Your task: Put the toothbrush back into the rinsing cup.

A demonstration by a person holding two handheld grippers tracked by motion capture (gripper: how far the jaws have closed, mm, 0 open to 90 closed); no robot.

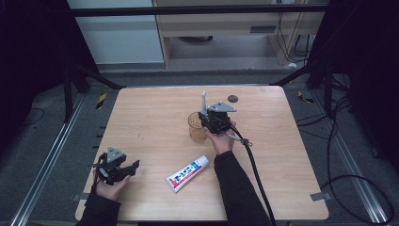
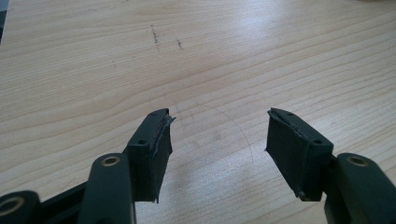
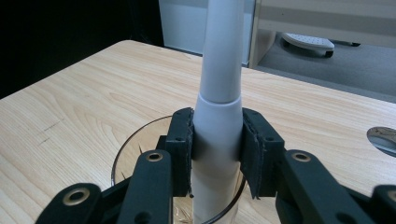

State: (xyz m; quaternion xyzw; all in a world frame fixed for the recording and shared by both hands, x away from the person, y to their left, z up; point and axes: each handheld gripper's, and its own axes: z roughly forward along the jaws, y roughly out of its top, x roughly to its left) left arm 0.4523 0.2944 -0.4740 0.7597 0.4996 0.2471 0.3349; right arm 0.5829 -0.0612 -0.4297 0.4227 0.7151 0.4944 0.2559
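Two tongs show from above: the right tongs (image 1: 207, 114) hold a white toothbrush (image 1: 203, 101) upright over an amber cup (image 1: 196, 128) mid-table (image 1: 141, 113), toothpaste (image 1: 188, 173) nearby. Left tongs (image 2: 217, 140) gape empty. Right gripper view: pads clamp the stiff, light, probably slippery handle (image 3: 218, 116) at its thick collar, a sound hold.

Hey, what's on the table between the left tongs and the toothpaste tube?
Nothing: in the high view, only bare wood lies between the left tongs and the toothpaste tube.
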